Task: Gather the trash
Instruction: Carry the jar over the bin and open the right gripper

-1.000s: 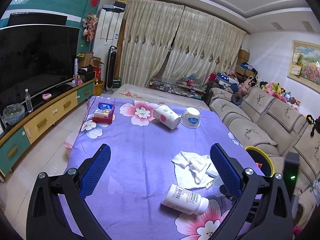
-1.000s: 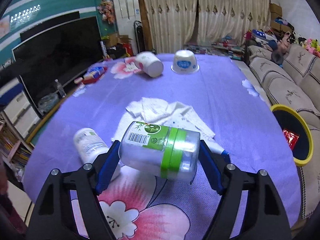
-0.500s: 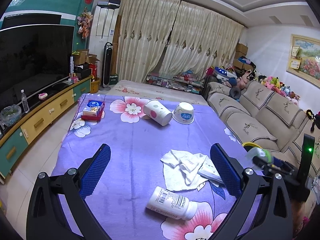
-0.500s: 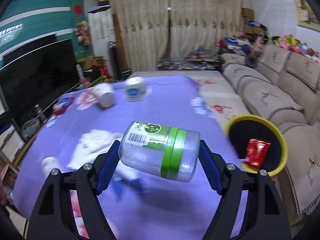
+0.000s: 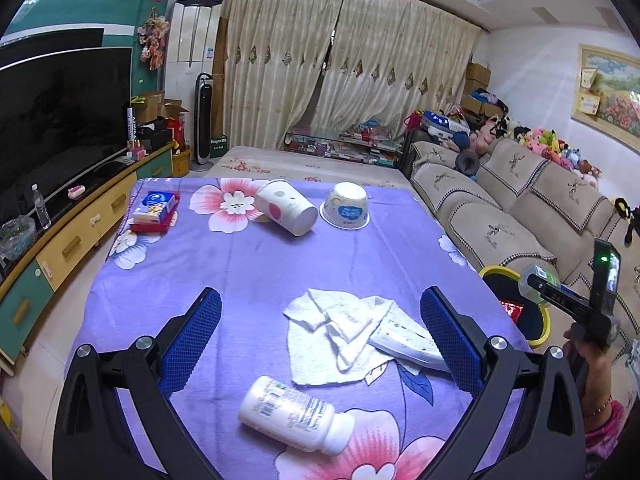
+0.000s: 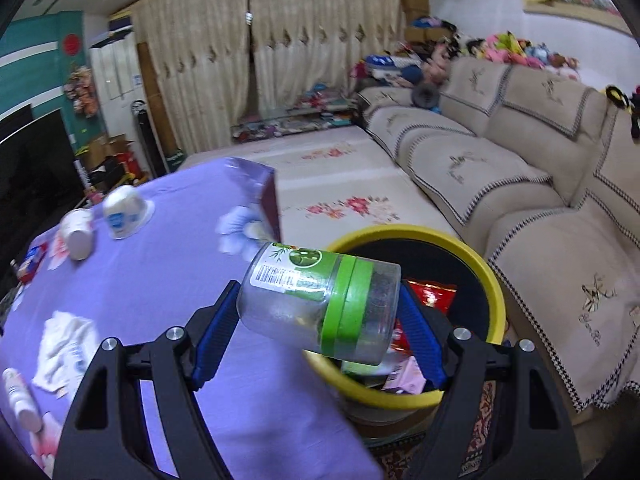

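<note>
right hand-held gripper [image 6: 320,316]: clamped on a clear jar with green band [image 6: 320,300], jar held sideways between the blue pads, tilted, lid end toward the bin
jar position: held in the air over the near rim of the yellow-rimmed bin [image 6: 490,276], off the desk edge
bin: on the floor between desk and sofa [image 6: 500,168], red wrapper [image 6: 430,294] and other packets seen inside
left hand-held gripper [image 5: 320,340]: jaws spread wide, nothing between the pads, held above the desk [image 5: 240,280] on the side far from the bin
white pill bottle [image 5: 296,414]: lying on its side on the desk, well apart from the bin, just beside the crumpled tissue [image 5: 336,336]
tissue: spread flat on the desk, nearer the bin than the bottle, a white wrapper [image 5: 408,346] partly tucked at its bin-side edge
paper cup [image 5: 286,212]: tipped over at the far end of the desk, away from the bin
white bowl [image 5: 346,210]: upside down, just beside the cup
tissue box [image 5: 156,210]: far desk corner, opposite side from the bin
person's hand [image 5: 588,356]: seen at the frame edge by the bin, gripping the right tool's handle
</note>
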The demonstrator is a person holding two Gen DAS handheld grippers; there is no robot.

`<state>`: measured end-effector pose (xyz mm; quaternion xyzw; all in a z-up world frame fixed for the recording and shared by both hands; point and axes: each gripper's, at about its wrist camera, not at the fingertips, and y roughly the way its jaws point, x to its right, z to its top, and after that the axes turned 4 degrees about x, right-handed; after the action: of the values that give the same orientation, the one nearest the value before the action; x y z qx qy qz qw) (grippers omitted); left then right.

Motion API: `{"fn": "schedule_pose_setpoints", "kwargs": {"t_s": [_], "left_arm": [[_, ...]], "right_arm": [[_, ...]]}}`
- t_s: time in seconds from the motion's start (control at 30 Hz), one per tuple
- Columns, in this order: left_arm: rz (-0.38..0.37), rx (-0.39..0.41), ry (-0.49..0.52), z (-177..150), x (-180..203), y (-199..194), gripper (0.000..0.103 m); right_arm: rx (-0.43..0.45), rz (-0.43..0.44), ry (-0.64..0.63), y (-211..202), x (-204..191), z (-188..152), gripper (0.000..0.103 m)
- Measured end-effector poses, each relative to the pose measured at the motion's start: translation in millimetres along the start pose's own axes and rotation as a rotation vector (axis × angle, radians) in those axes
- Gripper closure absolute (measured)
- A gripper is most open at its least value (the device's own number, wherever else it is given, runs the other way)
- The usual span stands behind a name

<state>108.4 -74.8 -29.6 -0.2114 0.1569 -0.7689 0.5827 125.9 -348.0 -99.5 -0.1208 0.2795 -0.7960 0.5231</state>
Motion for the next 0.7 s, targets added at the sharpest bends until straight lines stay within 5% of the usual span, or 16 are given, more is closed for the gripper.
{"fn": "schedule_pose_setpoints", "kwargs": {"t_s": [0.4, 0.7], "left_arm": [[-0.017, -0.036, 0.052, -2, 30, 18, 0.005], [-0.046, -0.072, 0.091, -10, 31, 21, 0.005]], "right_arm": [[-0.126, -0.054, 0.079, 63, 51, 3, 0.03], [-0.109, -0.052, 0.081, 55, 51, 8, 0.021]]}}
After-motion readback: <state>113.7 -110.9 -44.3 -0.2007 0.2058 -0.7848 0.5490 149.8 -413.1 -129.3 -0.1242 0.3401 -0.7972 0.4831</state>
